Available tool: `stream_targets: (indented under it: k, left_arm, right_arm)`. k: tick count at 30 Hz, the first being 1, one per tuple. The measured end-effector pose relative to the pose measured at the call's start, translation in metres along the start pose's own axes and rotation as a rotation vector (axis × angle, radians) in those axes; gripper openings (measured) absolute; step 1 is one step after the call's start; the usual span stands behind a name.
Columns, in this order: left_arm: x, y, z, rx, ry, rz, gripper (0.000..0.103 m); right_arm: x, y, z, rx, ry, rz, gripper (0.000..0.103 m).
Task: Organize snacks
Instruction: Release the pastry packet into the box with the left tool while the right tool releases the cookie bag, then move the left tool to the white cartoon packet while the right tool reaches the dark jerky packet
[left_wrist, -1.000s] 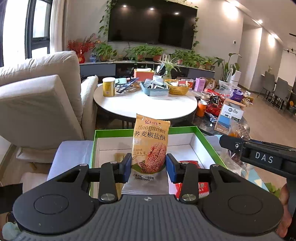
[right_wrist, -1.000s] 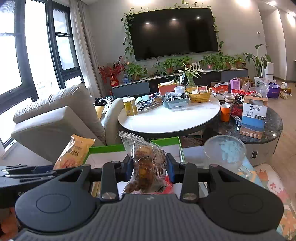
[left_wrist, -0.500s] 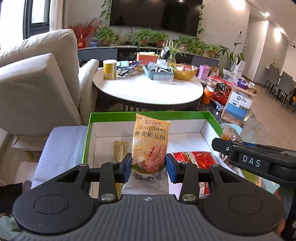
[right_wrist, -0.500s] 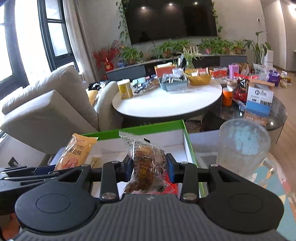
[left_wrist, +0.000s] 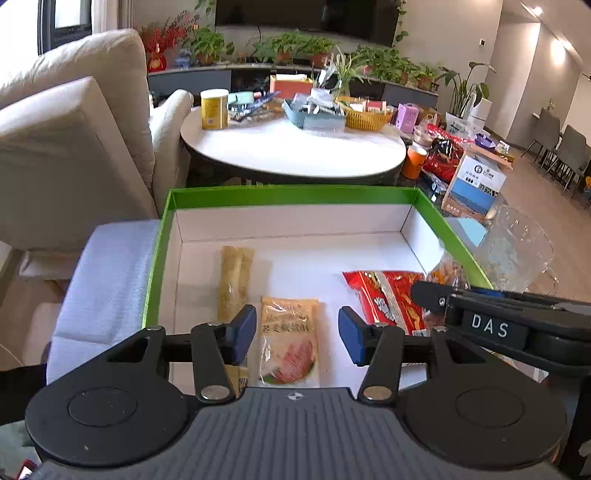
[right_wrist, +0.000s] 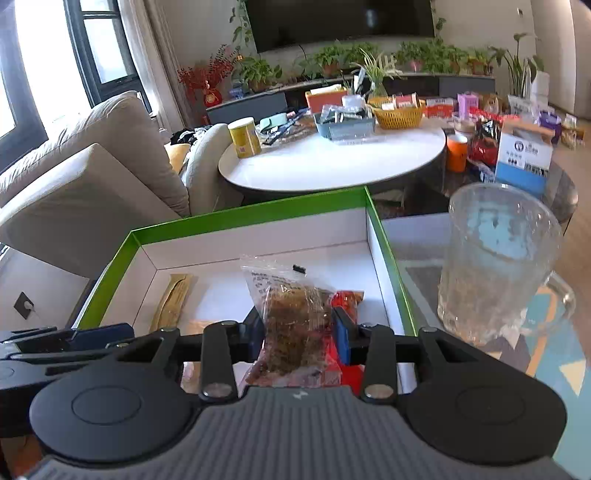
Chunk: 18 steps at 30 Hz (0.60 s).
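In the left wrist view a pale sofa stands at the left, beside the green-edged box. On its white floor, from the left, lie a long yellow packet, the tan bag and a red packet. The left gripper has just been opening: its blue pads stand apart on either side of the tan bag, which lies flat and free between them. The right gripper, low over the box's right part, clamps a clear bag of brown snacks, upright. A glass mug stands just outside the box's right wall.
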<state>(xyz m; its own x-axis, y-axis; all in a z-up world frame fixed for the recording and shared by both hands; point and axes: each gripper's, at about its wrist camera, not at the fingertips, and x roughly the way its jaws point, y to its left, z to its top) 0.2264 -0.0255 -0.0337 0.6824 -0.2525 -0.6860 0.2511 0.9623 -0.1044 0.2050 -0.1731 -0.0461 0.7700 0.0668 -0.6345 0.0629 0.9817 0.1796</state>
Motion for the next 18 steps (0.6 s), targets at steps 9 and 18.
stream_targets:
  k: [9,18]
  left_arm:
    - [-0.035,0.007,-0.010,0.003,-0.043,0.010,0.050]
    - [-0.068,0.015,-0.041,-0.006,-0.034,0.010,0.050]
  right_arm:
    - [-0.021,0.000,-0.003,0.014,-0.041,-0.004,0.058]
    - [-0.055,-0.013,-0.020,0.000,-0.056,0.004,0.058]
